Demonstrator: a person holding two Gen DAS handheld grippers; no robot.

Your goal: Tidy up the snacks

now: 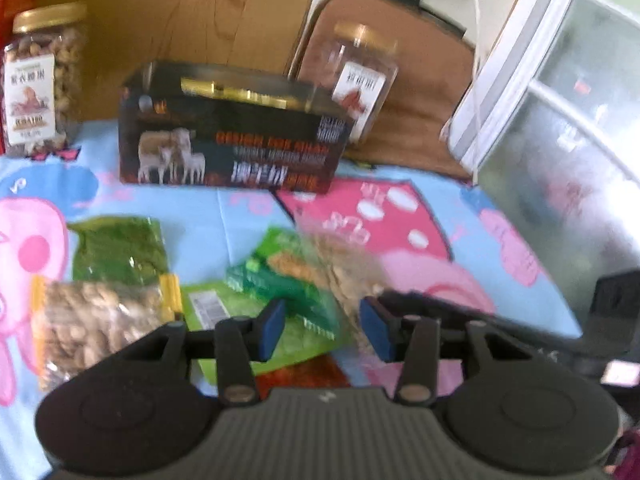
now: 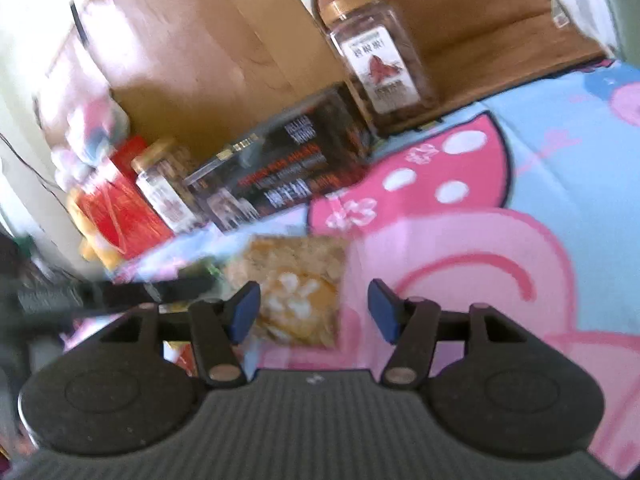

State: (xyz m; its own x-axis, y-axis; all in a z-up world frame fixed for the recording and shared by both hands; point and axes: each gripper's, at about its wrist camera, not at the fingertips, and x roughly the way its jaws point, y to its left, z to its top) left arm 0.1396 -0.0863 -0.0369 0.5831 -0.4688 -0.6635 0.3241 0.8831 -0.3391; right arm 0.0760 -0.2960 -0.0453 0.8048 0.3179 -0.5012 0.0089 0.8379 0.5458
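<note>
At the far left of your left-wrist view a clear plastic jar of nuts with a gold lid [image 1: 44,76] stood on the blue-and-pink cartoon bedsheet [image 1: 520,248]. Nearer you lay a clear bag of shelled nuts with yellow ends [image 1: 96,320], overlapping a dark green foil packet [image 1: 120,248] behind it. A black printed carton with sheep on its front [image 1: 228,128] stood behind them, and a second gold-lidded jar [image 1: 360,80] behind its right end. Your left gripper [image 1: 326,332] had its blue pads apart, gripping nothing, above a heap of green snack packets [image 1: 288,280]. Your right gripper [image 2: 314,310] also stood wide and empty, over a square clear packet of pale cereal flakes [image 2: 296,284], its pads seemingly not touching it.

Both views were smeared. Closing now risked pinching the sheet along with a packet, or catching two overlapping green packets at once. The thin film could also slip from the pads.
</note>
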